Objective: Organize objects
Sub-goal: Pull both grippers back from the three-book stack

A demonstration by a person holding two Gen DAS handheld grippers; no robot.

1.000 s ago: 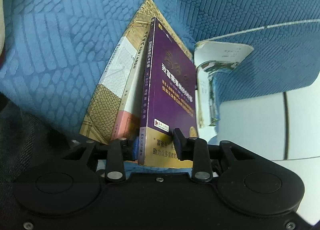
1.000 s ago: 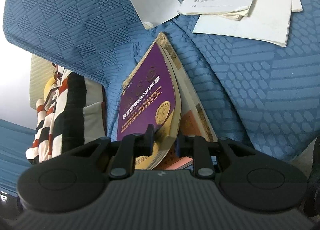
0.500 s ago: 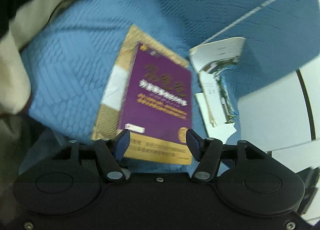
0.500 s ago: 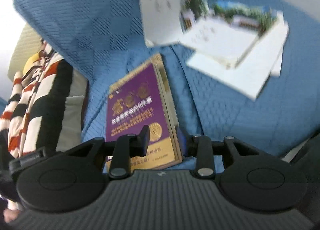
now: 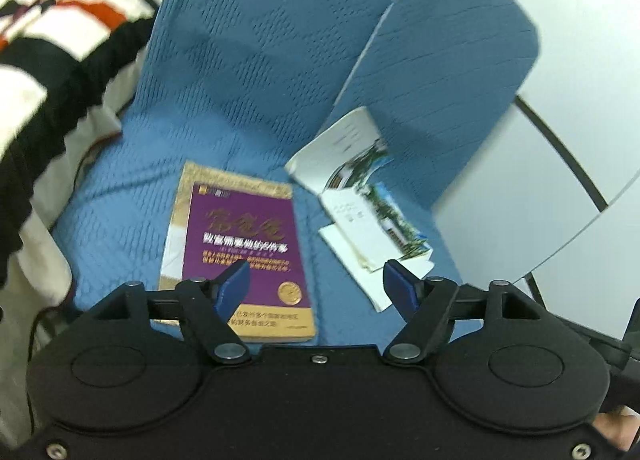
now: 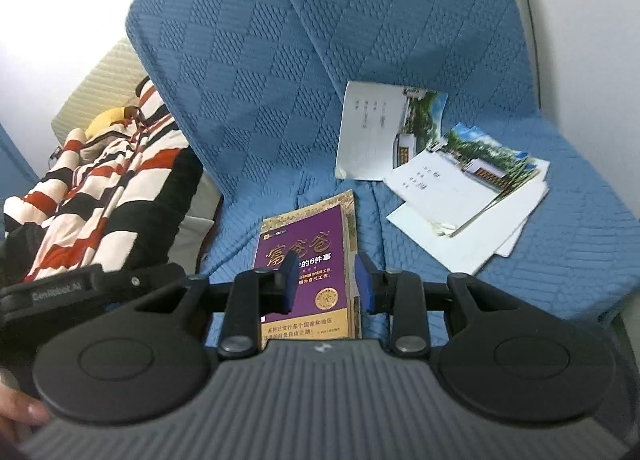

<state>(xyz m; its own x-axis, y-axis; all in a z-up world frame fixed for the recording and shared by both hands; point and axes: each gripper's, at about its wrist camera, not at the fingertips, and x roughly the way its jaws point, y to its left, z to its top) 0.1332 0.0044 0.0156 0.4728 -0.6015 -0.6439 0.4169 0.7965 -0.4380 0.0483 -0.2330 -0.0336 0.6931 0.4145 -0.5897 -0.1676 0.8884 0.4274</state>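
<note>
left gripper (image 5: 316, 280): jaws wide, just been opening, nothing between them. right gripper (image 6: 326, 280): jaws narrow, just eased apart, empty, above the books. purple book (image 5: 244, 248) lies flat atop a gold book (image 5: 180, 196) on the blue sofa (image 5: 248, 60). booklets (image 6: 452, 184) lie loose beside them. striped blanket (image 6: 100, 180) at the far side.

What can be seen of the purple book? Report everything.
The purple book is a paperback with a glossy purple cover, gold characters, white text lines, a round gold seal and a yellow band along its near edge. It lies flat, cover up, closed, on top of a larger tan book whose edges show beyond it. Both rest on the blue quilted sofa seat. Neither gripper touches it; loose booklets lie apart beside it.
</note>
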